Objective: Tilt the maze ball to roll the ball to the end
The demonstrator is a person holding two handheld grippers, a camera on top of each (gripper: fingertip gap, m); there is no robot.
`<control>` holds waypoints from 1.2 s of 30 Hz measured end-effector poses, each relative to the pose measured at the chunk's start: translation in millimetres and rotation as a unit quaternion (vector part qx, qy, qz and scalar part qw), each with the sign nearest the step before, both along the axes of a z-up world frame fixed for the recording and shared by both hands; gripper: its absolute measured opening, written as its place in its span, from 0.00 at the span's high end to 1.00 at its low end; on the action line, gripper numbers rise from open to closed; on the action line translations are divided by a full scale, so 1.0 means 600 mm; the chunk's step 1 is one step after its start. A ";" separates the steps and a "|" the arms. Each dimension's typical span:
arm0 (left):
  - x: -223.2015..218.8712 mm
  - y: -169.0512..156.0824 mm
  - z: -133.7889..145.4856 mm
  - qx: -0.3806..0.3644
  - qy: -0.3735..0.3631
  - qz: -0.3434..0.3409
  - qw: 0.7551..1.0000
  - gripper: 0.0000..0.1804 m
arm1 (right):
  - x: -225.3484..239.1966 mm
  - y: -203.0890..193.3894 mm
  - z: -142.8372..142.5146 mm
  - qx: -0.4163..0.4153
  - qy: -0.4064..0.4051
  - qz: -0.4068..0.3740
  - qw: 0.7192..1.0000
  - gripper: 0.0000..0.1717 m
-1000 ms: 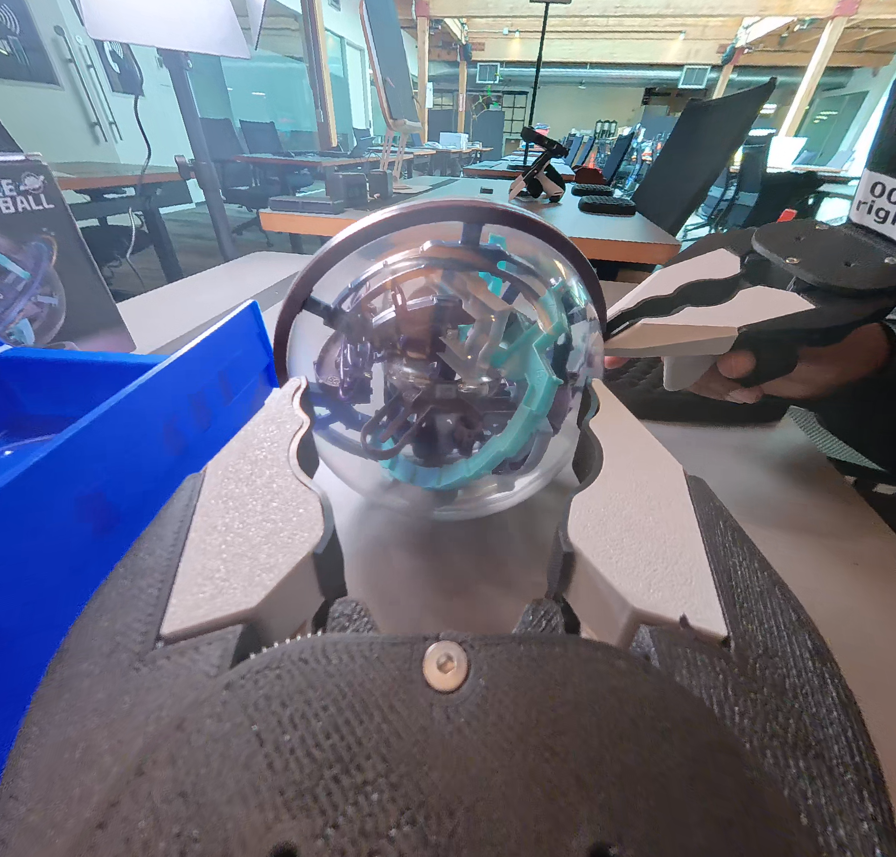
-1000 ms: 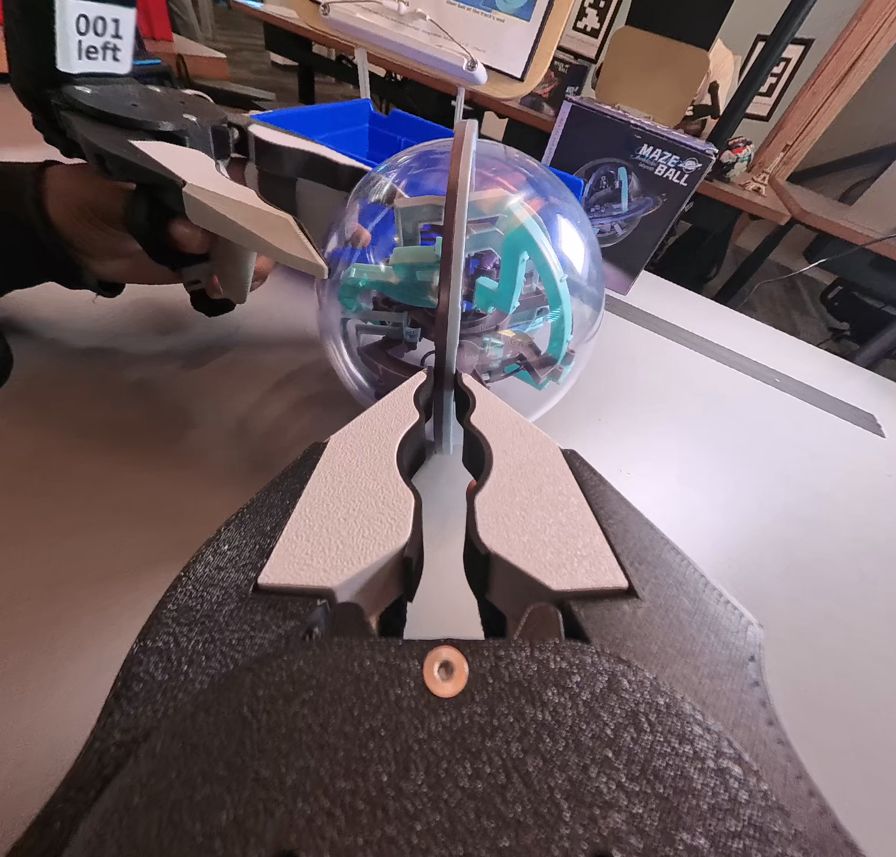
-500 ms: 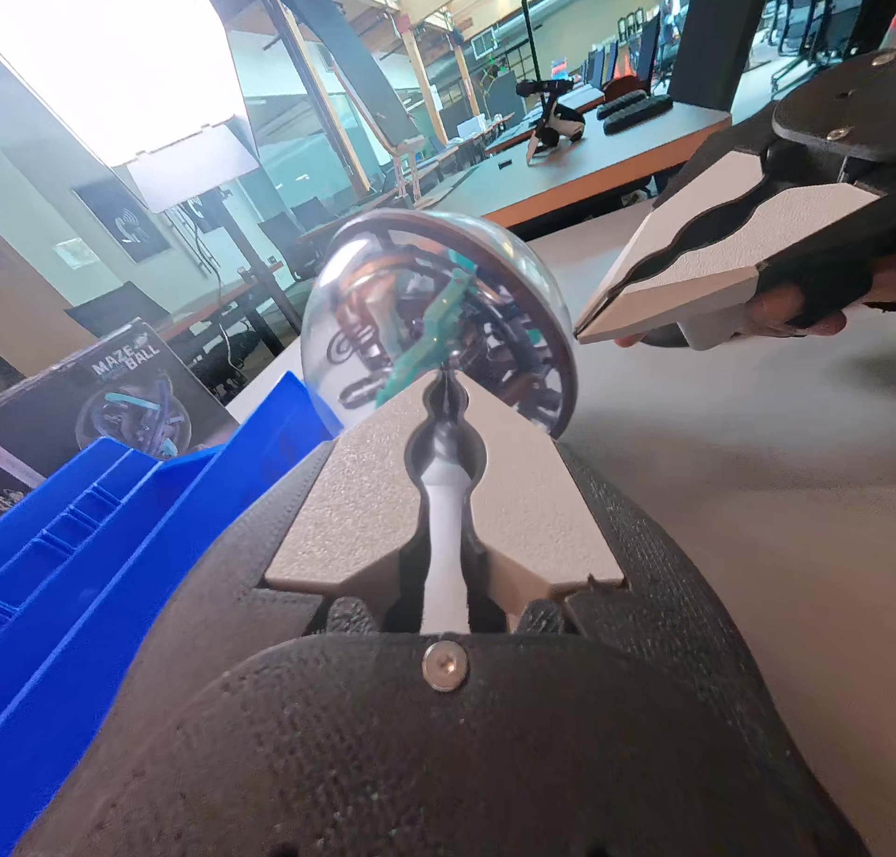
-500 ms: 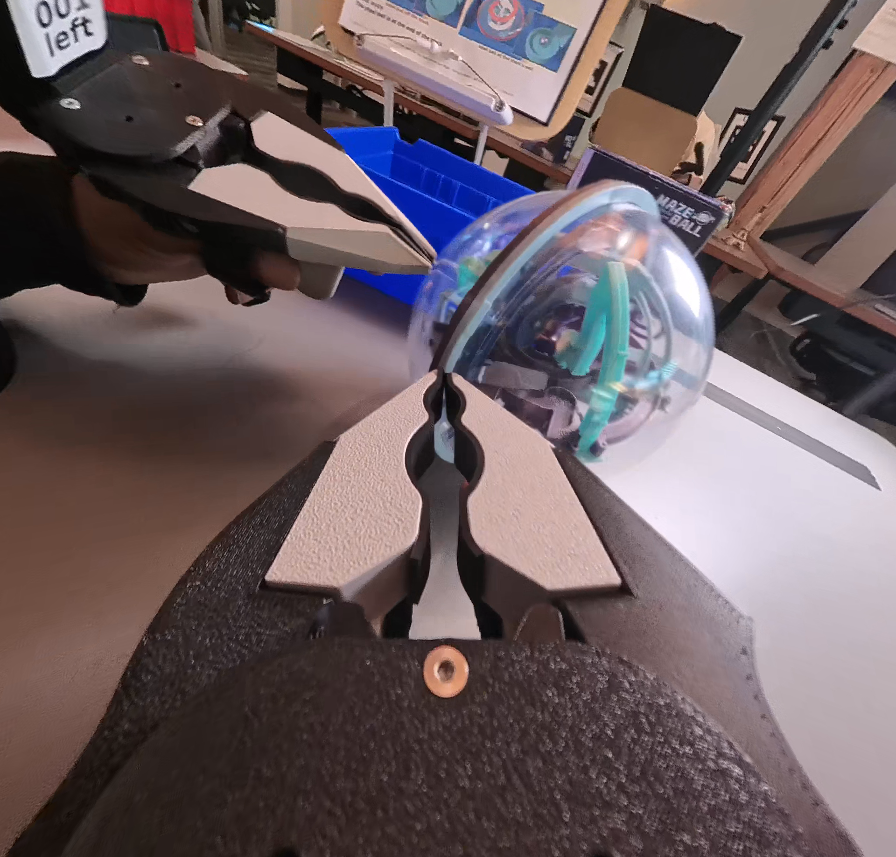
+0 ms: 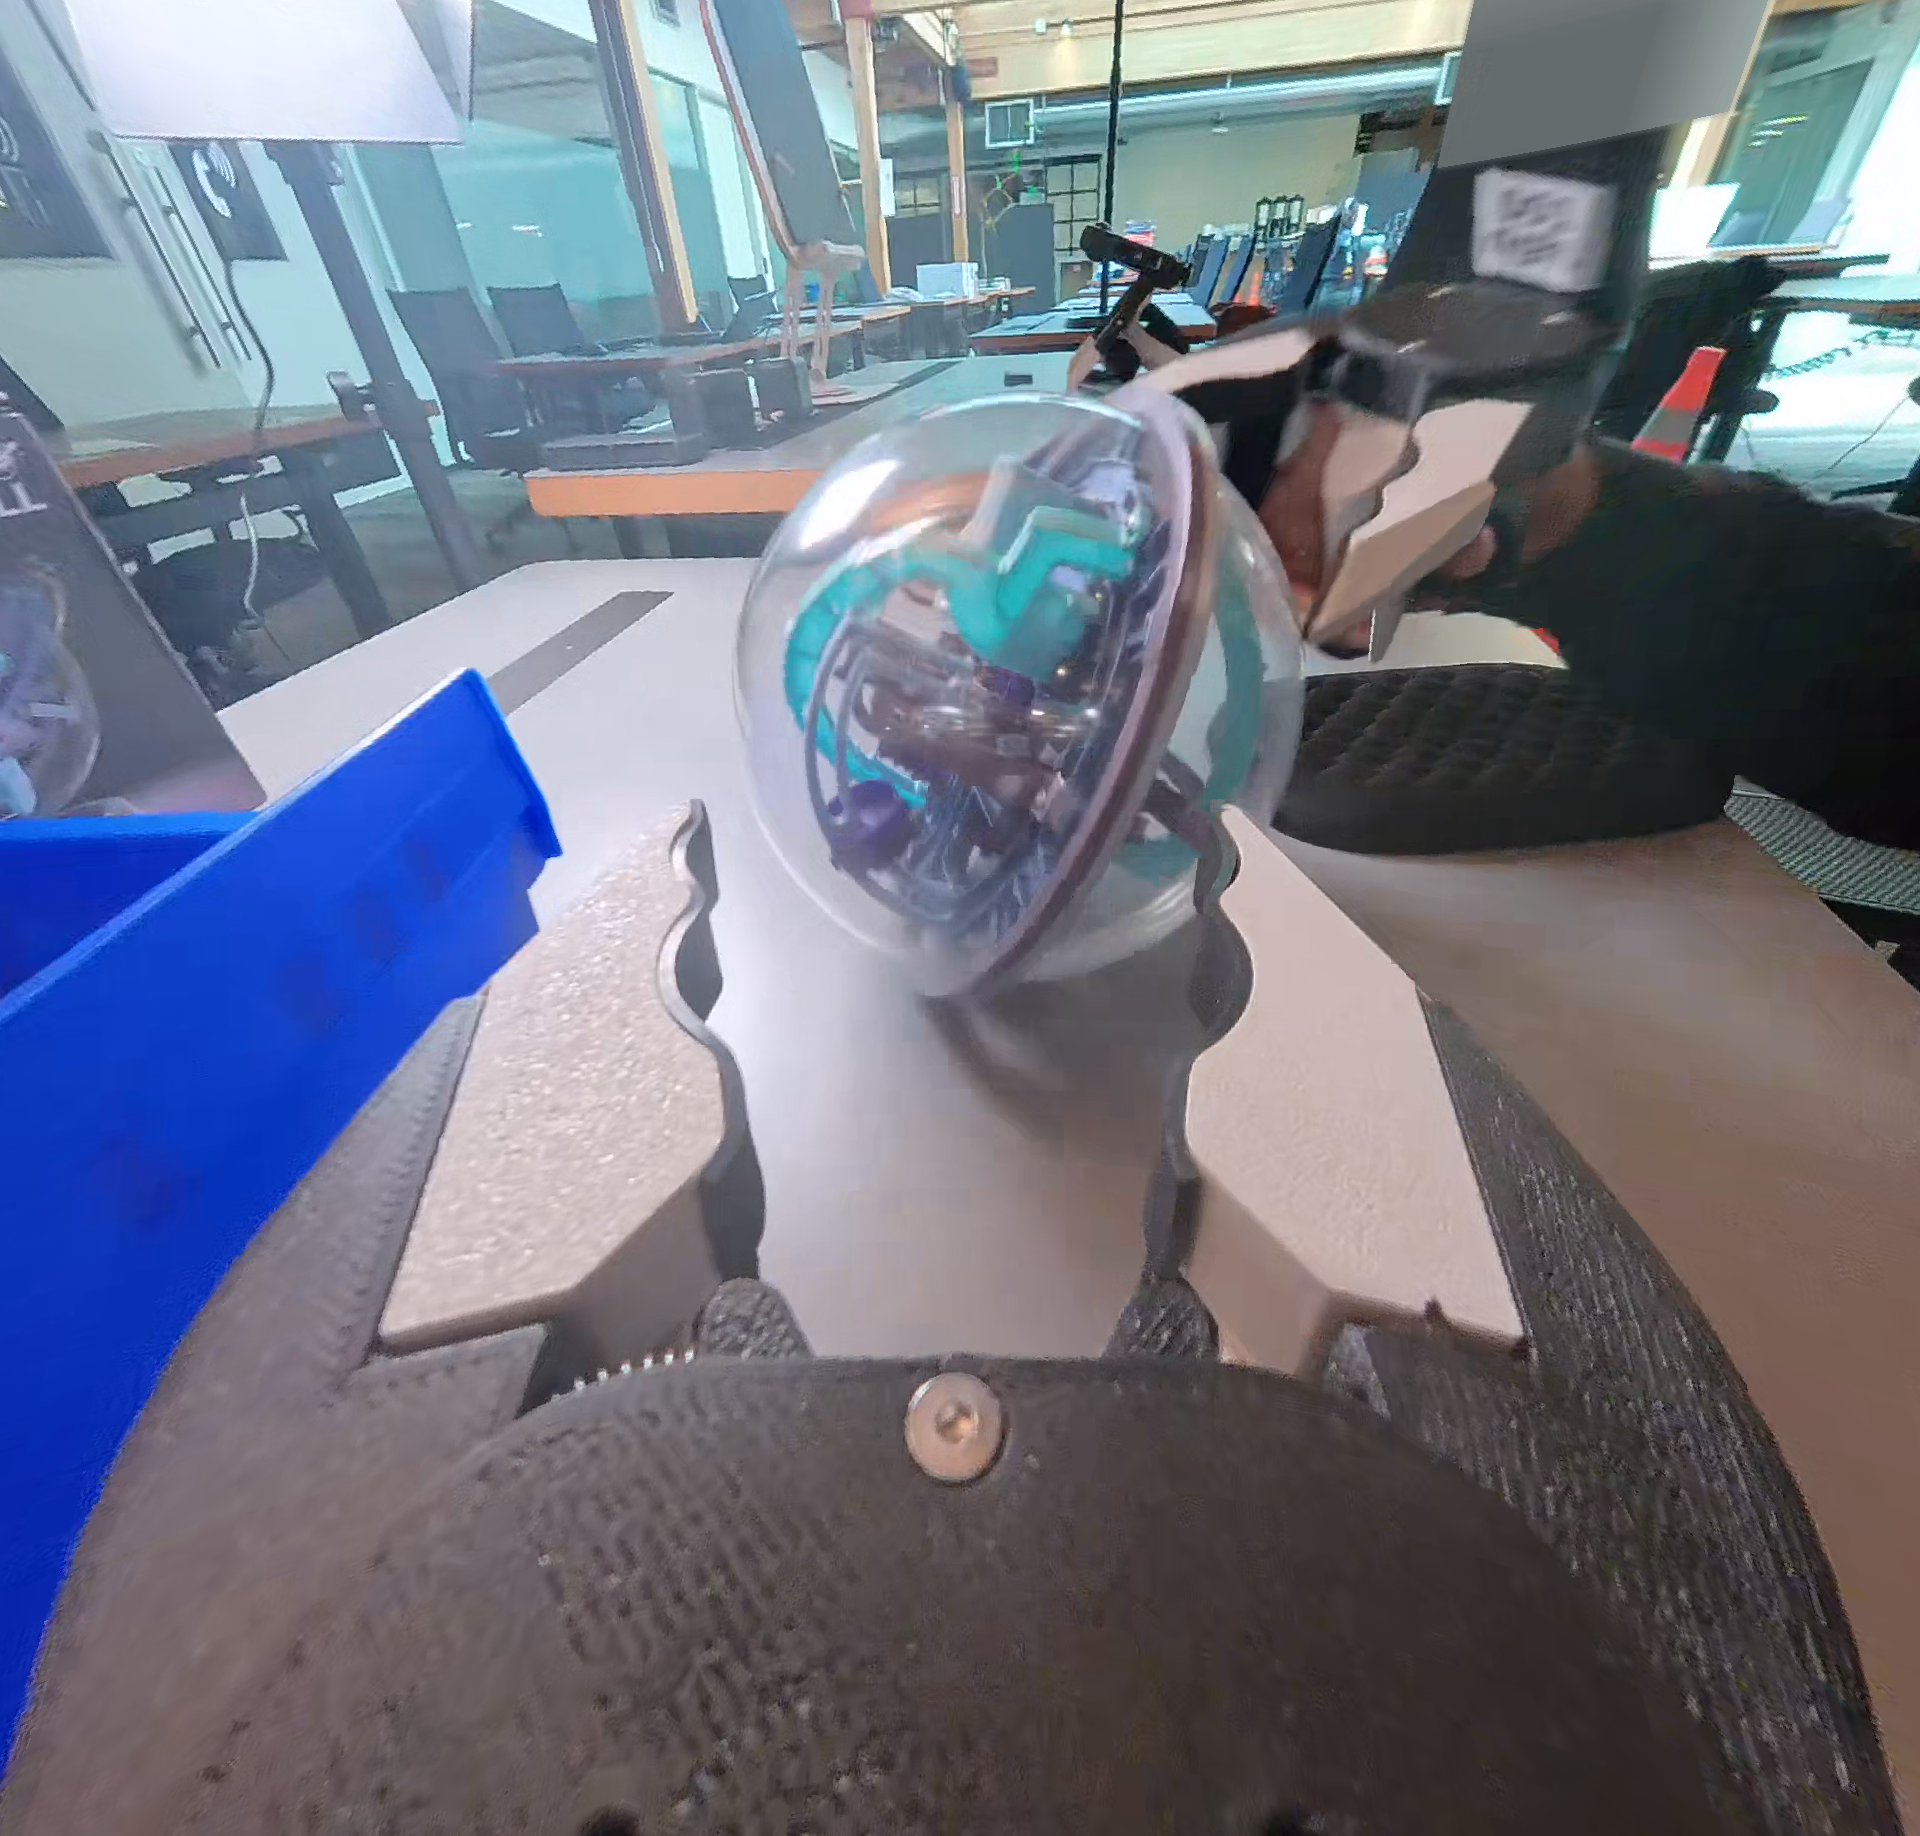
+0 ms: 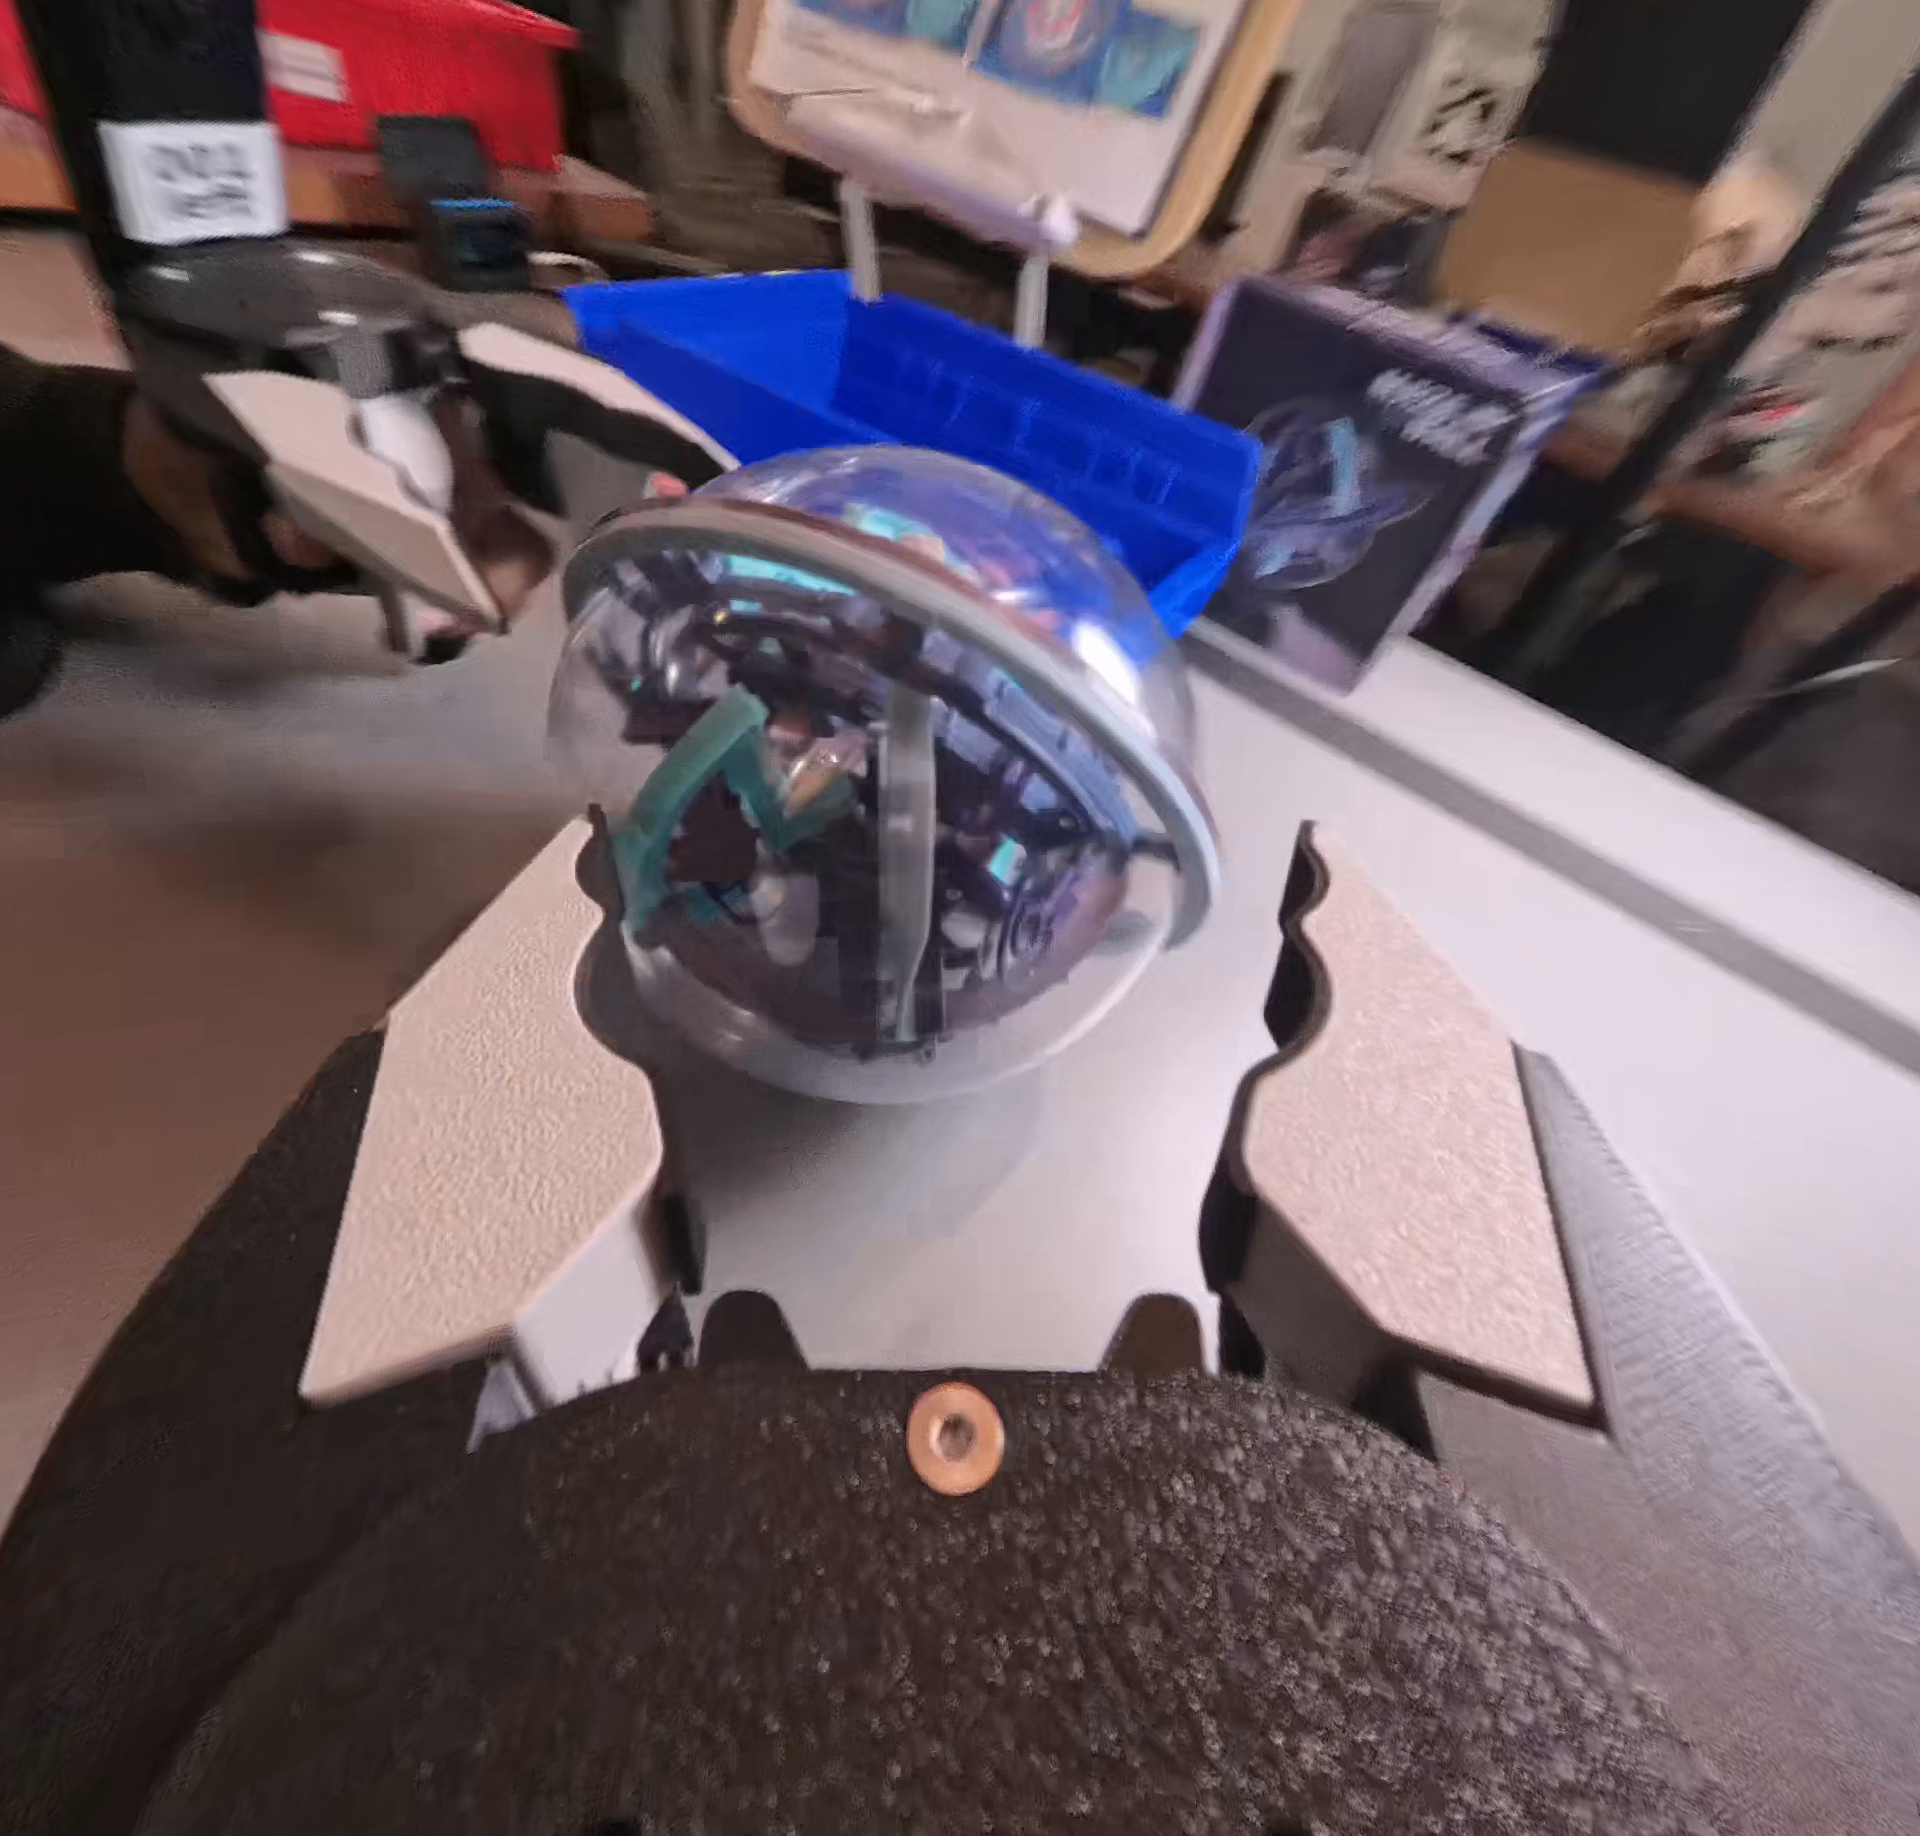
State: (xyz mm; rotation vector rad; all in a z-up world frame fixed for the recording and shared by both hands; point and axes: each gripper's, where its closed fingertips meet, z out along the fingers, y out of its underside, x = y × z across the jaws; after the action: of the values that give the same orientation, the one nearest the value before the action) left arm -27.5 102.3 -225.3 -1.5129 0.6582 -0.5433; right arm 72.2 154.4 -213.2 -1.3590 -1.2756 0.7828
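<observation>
While the maze ball point(image 5: 1023, 690) rests on the grey table point(image 5: 644, 706), just right of the blue bin point(image 5: 260, 965), neither gripper holds it. Left gripper point(image 5: 961, 856): jaws spread, right pad at the shell, left pad clear. Right gripper point(image 6: 951, 877): jaws spread, gap on its right. Judgement: re-grip across the equator ring point(image 6: 1049, 664), then tilt slowly; the small ball inside isn't discernible.

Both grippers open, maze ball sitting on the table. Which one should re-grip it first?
Probably the right gripper: the maze ball sits mostly between its open fingers. The left gripper is open too, but the ball lies off-centre, by one finger, so it would need recentring.
</observation>
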 end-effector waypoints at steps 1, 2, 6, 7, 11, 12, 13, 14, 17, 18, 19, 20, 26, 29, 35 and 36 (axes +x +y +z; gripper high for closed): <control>0.008 0.001 -0.001 0.001 0.001 -0.004 1.000 0.48 | -0.005 -0.006 -0.011 -0.029 0.001 0.036 0.999 0.29; 0.018 0.000 -0.005 -0.003 0.006 -0.009 1.000 0.47 | -0.012 -0.010 -0.016 -0.040 0.003 0.052 0.998 0.28; 0.031 0.011 -0.038 -0.012 0.072 0.009 0.997 0.45 | -0.049 -0.018 -0.014 0.005 -0.013 0.044 0.999 0.27; 0.024 0.015 -0.042 -0.016 0.081 0.017 0.996 0.45 | -0.056 -0.018 -0.013 0.014 -0.021 0.039 0.999 0.27; 0.005 0.012 -0.047 -0.051 0.059 0.000 0.997 0.45 | -0.075 -0.028 -0.009 0.048 -0.047 0.036 0.997 0.28; 0.000 0.010 -0.048 -0.058 0.053 -0.006 0.997 0.45 | -0.079 -0.033 -0.008 0.057 -0.053 0.039 0.996 0.29; -0.004 0.008 -0.047 -0.065 0.044 -0.012 0.997 0.44 | -0.082 -0.038 -0.007 0.063 -0.058 0.044 0.995 0.30; -0.008 0.007 -0.045 -0.072 0.032 -0.018 0.997 0.44 | -0.084 -0.041 -0.006 0.069 -0.061 0.050 0.995 0.30; -0.015 0.005 -0.040 -0.077 0.008 -0.025 0.997 0.45 | -0.083 -0.044 -0.005 0.086 -0.063 0.067 0.992 0.31; -0.015 0.005 -0.038 -0.074 0.005 -0.026 0.997 0.46 | -0.080 -0.042 -0.004 0.090 -0.061 0.073 0.991 0.34; -0.015 0.004 -0.036 -0.071 0.003 -0.027 0.997 0.46 | -0.075 -0.041 -0.003 0.090 -0.058 0.079 0.991 0.36; -0.015 0.002 -0.034 -0.067 0.003 -0.028 0.997 0.46 | -0.070 -0.041 -0.001 0.086 -0.055 0.087 0.991 0.38; 0.000 -0.005 -0.010 -0.025 -0.004 -0.028 0.999 0.52 | -0.033 -0.034 -0.012 0.069 -0.052 0.114 0.990 0.45; 0.006 -0.016 0.012 0.009 -0.017 -0.040 0.999 0.61 | -0.014 -0.032 -0.030 0.059 -0.060 0.116 0.990 0.46; 0.005 -0.027 0.043 0.048 -0.060 -0.057 0.995 0.53 | 0.001 -0.027 -0.054 0.047 -0.063 0.113 0.990 0.47; -0.003 -0.023 0.052 0.044 -0.085 -0.052 0.994 0.47 | 0.002 -0.025 -0.057 0.045 -0.064 0.114 0.990 0.48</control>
State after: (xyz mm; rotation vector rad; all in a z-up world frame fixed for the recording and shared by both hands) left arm -29.2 88.6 -194.3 -1.3384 0.6236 -0.7058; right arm 73.3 139.2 -247.7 -1.2194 -1.5689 0.7923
